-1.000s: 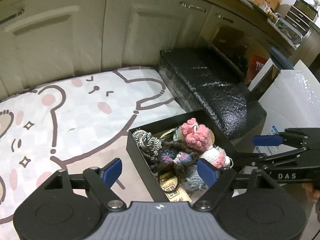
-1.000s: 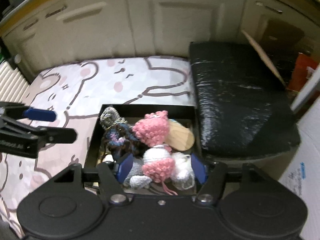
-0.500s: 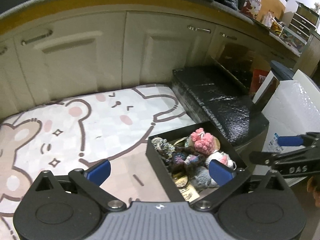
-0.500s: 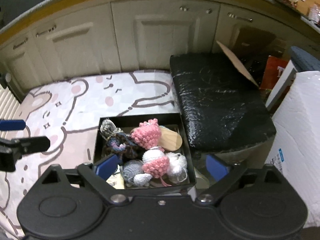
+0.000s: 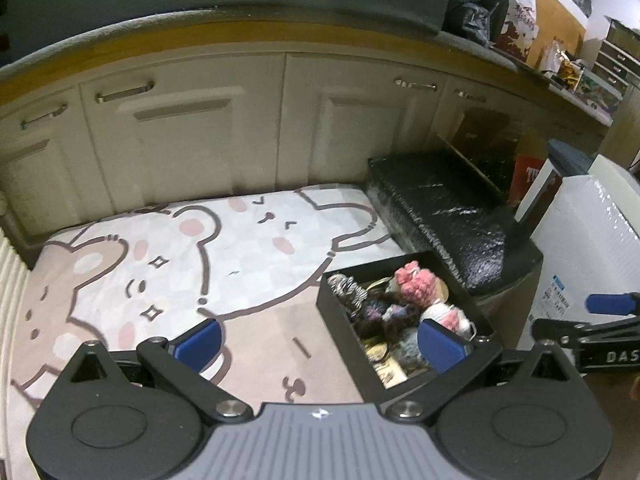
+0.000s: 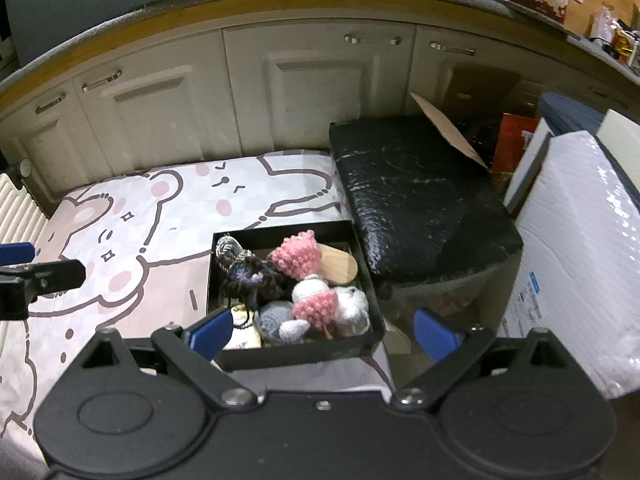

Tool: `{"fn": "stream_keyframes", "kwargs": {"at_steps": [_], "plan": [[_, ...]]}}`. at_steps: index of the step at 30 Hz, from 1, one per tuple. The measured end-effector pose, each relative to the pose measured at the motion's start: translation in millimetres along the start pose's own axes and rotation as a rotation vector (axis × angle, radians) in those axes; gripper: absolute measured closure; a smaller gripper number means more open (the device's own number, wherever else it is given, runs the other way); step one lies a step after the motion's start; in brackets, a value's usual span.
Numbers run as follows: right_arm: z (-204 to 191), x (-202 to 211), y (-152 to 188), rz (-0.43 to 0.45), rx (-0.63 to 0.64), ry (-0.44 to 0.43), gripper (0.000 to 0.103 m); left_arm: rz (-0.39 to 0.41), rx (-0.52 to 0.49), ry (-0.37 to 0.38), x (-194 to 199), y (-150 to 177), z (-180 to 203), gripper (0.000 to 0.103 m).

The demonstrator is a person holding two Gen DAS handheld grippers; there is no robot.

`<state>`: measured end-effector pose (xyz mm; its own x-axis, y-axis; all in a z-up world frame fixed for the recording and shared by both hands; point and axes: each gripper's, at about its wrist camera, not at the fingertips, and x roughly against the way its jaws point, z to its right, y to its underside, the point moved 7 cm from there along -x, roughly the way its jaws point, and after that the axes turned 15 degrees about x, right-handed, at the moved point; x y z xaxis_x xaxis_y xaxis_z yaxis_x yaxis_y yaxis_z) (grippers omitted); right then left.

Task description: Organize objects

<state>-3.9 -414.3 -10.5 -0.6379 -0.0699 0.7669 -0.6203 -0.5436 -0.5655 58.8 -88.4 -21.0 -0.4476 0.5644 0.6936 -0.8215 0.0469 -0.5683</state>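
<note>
A black open box [image 5: 339, 326] [image 6: 300, 354] sits at the right edge of a bear-print mat [image 5: 240, 248] [image 6: 160, 240]. It holds several crocheted toys, among them a pink one [image 5: 416, 282] [image 6: 298, 256], and a wooden oval [image 6: 340, 268]. My left gripper [image 5: 320, 343] hovers open above the mat and the box's near left corner, nothing between its fingers. My right gripper [image 6: 323, 333] hangs open above the box's near edge, also empty. Each view catches the other gripper's fingers [image 5: 608, 304] [image 6: 44, 276] at its side.
A black plastic-wrapped bundle [image 5: 448, 216] [image 6: 416, 192] lies just right of the box. A white bubble-wrapped block [image 6: 580, 240] stands further right. Cream cabinet doors [image 5: 200, 140] close off the back, and a ribbed radiator [image 6: 16, 208] is at the far left.
Both grippers have risen and drawn back from the box, which now looks smaller and lower in view. Both pairs of jaws have spread wider. The toys lie unmoved in the box.
</note>
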Motion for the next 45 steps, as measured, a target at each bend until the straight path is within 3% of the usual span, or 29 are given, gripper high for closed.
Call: {"fn": "stream_keyframes", "kwargs": {"at_steps": [14, 22, 35, 45], "plan": [[-15, 46, 21, 0.041, -0.023, 0.043, 0.005, -0.018, 0.008, -0.028, 33, 30, -7, 0.0], [-22, 46, 35, 0.041, -0.046, 0.074, 0.005, 0.023, -0.021, -0.063, 41, 39, -10, 0.0], [-32, 45, 35, 0.052, -0.023, 0.099, 0.006, -0.014, -0.027, -0.126, 34, 46, -18, 0.0], [-34, 43, 35, 0.041, -0.013, 0.108, 0.006, -0.014, -0.024, -0.131, 36, 47, -19, 0.0]]}}
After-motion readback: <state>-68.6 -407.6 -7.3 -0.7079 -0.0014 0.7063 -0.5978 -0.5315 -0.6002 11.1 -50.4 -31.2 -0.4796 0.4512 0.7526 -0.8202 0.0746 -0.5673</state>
